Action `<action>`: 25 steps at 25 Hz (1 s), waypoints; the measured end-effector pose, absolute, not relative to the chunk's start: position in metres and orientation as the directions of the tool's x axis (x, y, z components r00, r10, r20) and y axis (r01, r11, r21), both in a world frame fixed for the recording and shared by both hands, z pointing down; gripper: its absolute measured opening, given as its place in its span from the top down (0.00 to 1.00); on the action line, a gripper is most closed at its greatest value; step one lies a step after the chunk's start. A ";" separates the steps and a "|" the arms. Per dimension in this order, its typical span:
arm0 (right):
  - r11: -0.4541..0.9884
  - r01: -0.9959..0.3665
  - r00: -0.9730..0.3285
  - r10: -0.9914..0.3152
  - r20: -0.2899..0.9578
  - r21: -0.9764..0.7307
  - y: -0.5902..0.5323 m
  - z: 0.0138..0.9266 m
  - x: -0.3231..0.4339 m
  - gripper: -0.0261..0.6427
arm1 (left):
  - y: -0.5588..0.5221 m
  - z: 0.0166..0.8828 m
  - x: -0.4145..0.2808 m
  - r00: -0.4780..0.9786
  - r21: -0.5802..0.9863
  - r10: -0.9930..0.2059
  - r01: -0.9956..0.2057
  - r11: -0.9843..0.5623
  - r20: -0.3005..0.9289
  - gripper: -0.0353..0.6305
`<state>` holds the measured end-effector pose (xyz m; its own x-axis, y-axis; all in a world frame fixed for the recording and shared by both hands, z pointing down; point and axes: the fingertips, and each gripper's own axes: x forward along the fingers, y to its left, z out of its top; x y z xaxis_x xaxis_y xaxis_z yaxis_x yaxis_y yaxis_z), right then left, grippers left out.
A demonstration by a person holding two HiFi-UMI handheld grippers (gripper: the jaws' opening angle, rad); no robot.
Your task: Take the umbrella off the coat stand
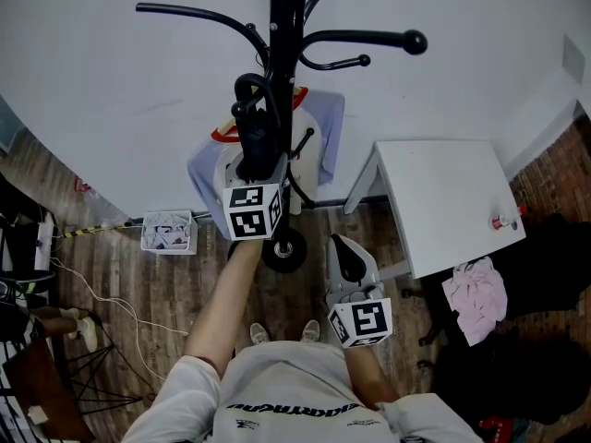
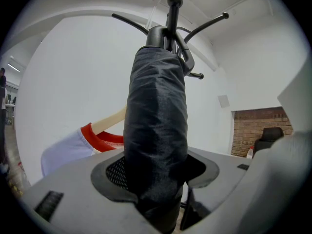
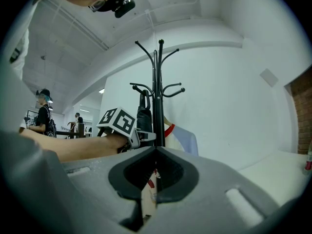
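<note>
A folded black umbrella (image 1: 257,123) hangs by its curved handle from a hook of the black coat stand (image 1: 288,26). My left gripper (image 1: 261,169) is shut on the umbrella's lower body, and the dark fabric (image 2: 156,130) fills the gap between its pads. In the left gripper view the stand's hooks (image 2: 173,13) rise just behind the umbrella. My right gripper (image 1: 343,252) hangs lower, near my body, and points level at the stand (image 3: 158,82). Its jaws are shut with nothing between them (image 3: 156,150). The right gripper view shows the umbrella (image 3: 144,113) beside the pole.
A white, lilac and red shirt (image 1: 328,132) hangs on a hanger from the stand behind the umbrella. A white table (image 1: 443,197) stands to the right, with a pink cloth (image 1: 476,293) below it. A small basket (image 1: 167,230) sits left of the stand's base (image 1: 284,249).
</note>
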<state>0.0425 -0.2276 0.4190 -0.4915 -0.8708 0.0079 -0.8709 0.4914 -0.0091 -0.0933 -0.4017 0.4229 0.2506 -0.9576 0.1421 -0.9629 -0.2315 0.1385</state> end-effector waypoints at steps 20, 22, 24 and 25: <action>0.512 -0.859 -0.511 -0.859 -0.018 -0.007 -0.221 0.408 0.033 0.96 | -0.378 0.375 -0.104 0.245 0.091 -0.965 -0.967 -0.237 0.095 0.56; 0.513 -0.858 -0.513 -0.858 -0.024 0.000 -0.220 0.404 0.032 0.96 | -0.376 0.373 -0.106 0.241 0.090 -0.966 -0.968 -0.233 0.095 0.56; 0.516 -0.857 -0.516 -0.856 -0.027 -0.001 -0.219 0.403 0.031 0.96 | -0.374 0.372 -0.107 0.238 0.093 -0.967 -0.969 -0.230 0.094 0.56; 0.518 -0.856 -0.517 -0.855 -0.028 -0.002 -0.219 0.403 0.031 0.96 | -0.373 0.371 -0.109 0.236 0.094 -0.967 -0.969 -0.227 0.092 0.56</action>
<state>0.0309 -0.2191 0.4032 -0.5174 -0.8553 -0.0277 -0.8556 0.5176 -0.0017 -0.1085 -0.3725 0.3714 0.2359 -0.9674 0.0920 -0.9693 -0.2274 0.0937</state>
